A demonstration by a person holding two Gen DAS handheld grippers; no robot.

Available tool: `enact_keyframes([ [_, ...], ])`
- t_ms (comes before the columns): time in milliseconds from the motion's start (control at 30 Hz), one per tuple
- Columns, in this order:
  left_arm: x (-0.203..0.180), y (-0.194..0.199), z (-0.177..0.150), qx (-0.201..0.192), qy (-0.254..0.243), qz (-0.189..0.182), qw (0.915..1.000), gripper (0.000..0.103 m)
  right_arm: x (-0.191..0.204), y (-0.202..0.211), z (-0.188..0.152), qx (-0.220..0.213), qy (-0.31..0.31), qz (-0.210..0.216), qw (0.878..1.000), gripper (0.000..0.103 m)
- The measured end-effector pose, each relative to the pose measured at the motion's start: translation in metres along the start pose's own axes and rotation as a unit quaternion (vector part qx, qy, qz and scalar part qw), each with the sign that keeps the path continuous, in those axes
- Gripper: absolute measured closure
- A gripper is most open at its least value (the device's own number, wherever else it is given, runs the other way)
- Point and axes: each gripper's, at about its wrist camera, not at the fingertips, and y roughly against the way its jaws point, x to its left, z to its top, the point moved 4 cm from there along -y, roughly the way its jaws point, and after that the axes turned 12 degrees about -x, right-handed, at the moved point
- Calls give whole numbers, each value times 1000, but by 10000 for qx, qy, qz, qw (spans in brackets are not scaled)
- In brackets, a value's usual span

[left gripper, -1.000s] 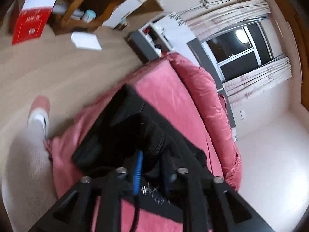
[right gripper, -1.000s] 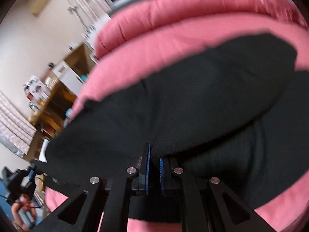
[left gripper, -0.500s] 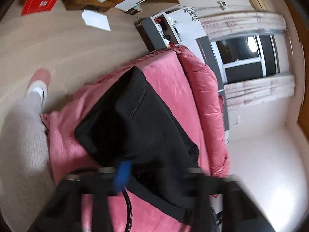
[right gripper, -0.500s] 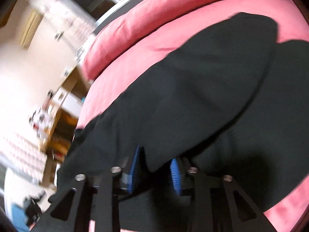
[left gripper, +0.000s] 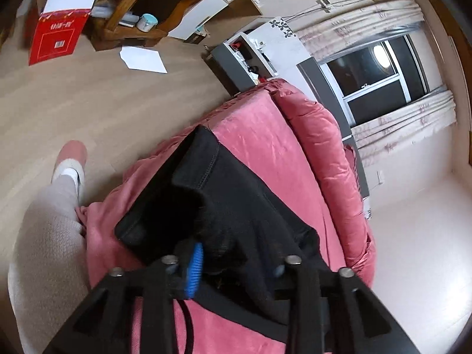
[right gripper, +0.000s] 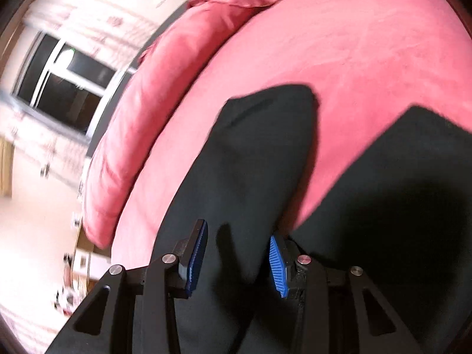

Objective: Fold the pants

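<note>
Black pants (left gripper: 242, 206) lie on a pink bed cover (left gripper: 265, 135), partly folded over themselves. My left gripper (left gripper: 236, 262) is open, its blue pads wide apart with a bunched fold of the pants lying between them. In the right wrist view the pants (right gripper: 250, 162) lie in two dark panels on the pink cover (right gripper: 339, 44). My right gripper (right gripper: 237, 262) is open just above the nearer panel, with cloth between the spread blue pads (right gripper: 277, 268).
A pink rolled duvet (left gripper: 330, 153) runs along the bed's far side. A person's leg and pink slipper (left gripper: 70, 153) stand on the wooden floor at the left. A wooden desk (left gripper: 147, 6), red box (left gripper: 56, 38) and white paper (left gripper: 143, 59) are beyond.
Both grippers were shut on the pants a second ago and have opened, letting the cloth drop onto the bed. The right gripper has swung so that more bare cover shows.
</note>
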Motion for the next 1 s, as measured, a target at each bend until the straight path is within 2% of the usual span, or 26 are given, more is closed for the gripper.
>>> enact_keyframes([
  [100,6,-8,-3,28,120,266,9996,69,-5,-16,14,-26,8,-162,9999,69],
  [133,8,-12,-4,68,159,344,9993,72,-9,-17,22,-40,61,-281,9996,79],
  [167,11,-15,-4,122,163,474,9987,85,-1,-24,22,-45,63,-331,9994,94],
  [200,12,-19,-2,137,127,643,9978,92,-2,-27,25,14,24,-332,9994,95],
  [233,12,-20,0,105,128,656,9977,92,-7,-19,35,55,1,-309,9995,95],
  [300,2,-19,7,-11,60,500,9987,94,1,-14,49,-64,42,-137,9999,96],
  [467,-35,-5,32,-282,-329,-122,9990,95,13,69,78,-679,41,528,9963,96],
  [533,-41,6,38,-378,-573,-261,9973,95,1,102,79,-900,41,541,9945,96],
  [633,-21,12,38,-295,-803,-14,9963,94,-40,137,57,-833,-11,291,9961,96],
  [700,0,8,31,-109,-650,186,9977,94,-67,139,36,-583,113,-122,9982,96],
  [767,20,2,20,34,-529,402,9978,94,-103,134,14,-297,-142,-386,9987,96],
  [800,26,0,15,105,-487,469,9977,95,-112,132,8,-228,-281,-409,9985,96],
  [867,36,-7,8,255,-361,605,9972,94,-128,130,3,-236,-738,-186,9968,96],
  [933,37,-3,7,121,-226,497,9984,93,-127,129,8,-315,-761,-100,9966,93],
  [1000,33,-3,7,82,-310,567,9979,92,-118,128,16,-319,-582,-104,9977,91],
])
